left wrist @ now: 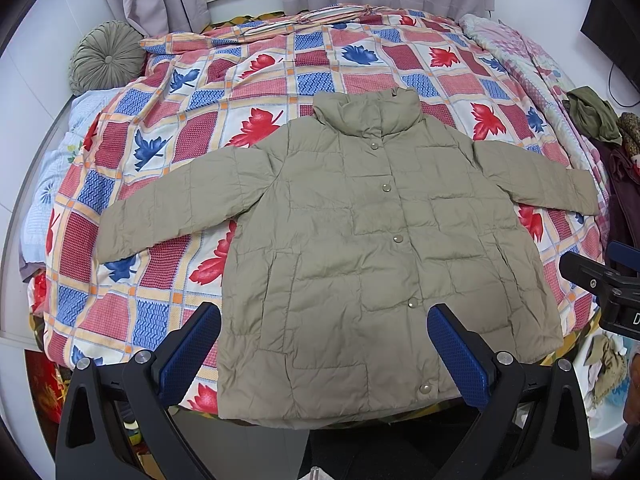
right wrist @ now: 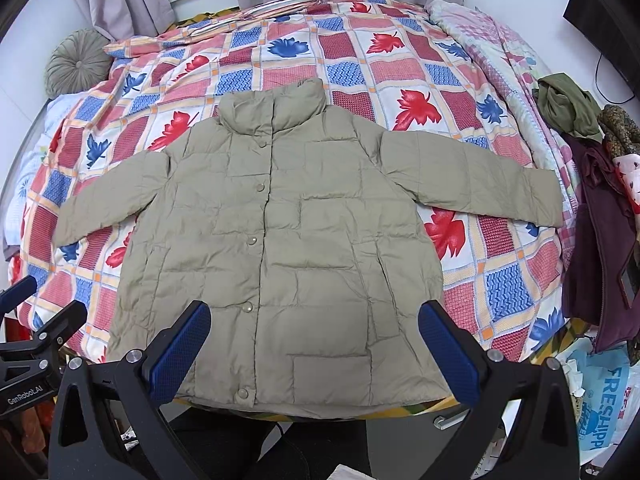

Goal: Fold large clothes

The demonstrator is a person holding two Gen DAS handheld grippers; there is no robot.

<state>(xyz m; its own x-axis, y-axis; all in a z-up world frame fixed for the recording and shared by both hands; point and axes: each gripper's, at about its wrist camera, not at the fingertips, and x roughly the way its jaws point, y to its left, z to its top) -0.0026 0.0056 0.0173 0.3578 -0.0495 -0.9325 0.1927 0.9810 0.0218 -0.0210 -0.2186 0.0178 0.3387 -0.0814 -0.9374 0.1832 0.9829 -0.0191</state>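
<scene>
Two grippers hang above the near edge of the bed, both with jaws spread wide and holding nothing. A padded jacket (left wrist: 360, 248) lies flat and snapped shut on the patterned bedspread (left wrist: 256, 80), collar away, sleeves out to both sides, hem at the near edge. The left gripper (left wrist: 324, 340) and the right gripper (right wrist: 314, 336) seem to be above the hem, not touching. Bare bedspread lies beyond the collar; a clothes pile (right wrist: 592, 200) crowds the right edge.
</scene>
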